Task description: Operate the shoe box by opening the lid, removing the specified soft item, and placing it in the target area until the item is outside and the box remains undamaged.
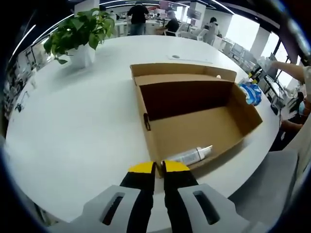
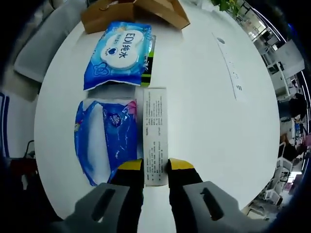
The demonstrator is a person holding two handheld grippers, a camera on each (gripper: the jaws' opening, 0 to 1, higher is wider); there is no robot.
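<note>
Left gripper view: open cardboard shoe box (image 1: 194,116) on a round white table (image 1: 73,136), lid folded back on the far side, inside mostly bare. A small tube (image 1: 190,155) lying on the box floor against the near wall, cap end pointing right. Left gripper (image 1: 159,168) low at the near corner of the box, yellow-tipped jaws almost together with the edge of the near wall running up between the tips; cannot tell whether pinched on it or merely beside it. Potted plant (image 1: 80,34) on the far left of the table, well apart from the box. Blue packs (image 1: 251,92) just past the right wall of the box, outside it. People standing and sitting at desks in the background.

Right gripper view: three things laid out on the white table (image 2: 209,97), outside the box. Blue pack of wet wipes (image 2: 119,53) nearest the brown box corner (image 2: 131,12). Below it a crinkled blue soft pack (image 2: 107,133), lying flat. Just beside that, touching its right edge, a long white carton (image 2: 155,138) printed with small text. Right gripper (image 2: 156,166) with its jaws either side of the carton's near end, yellow tips close against both long edges, closed on it.
</note>
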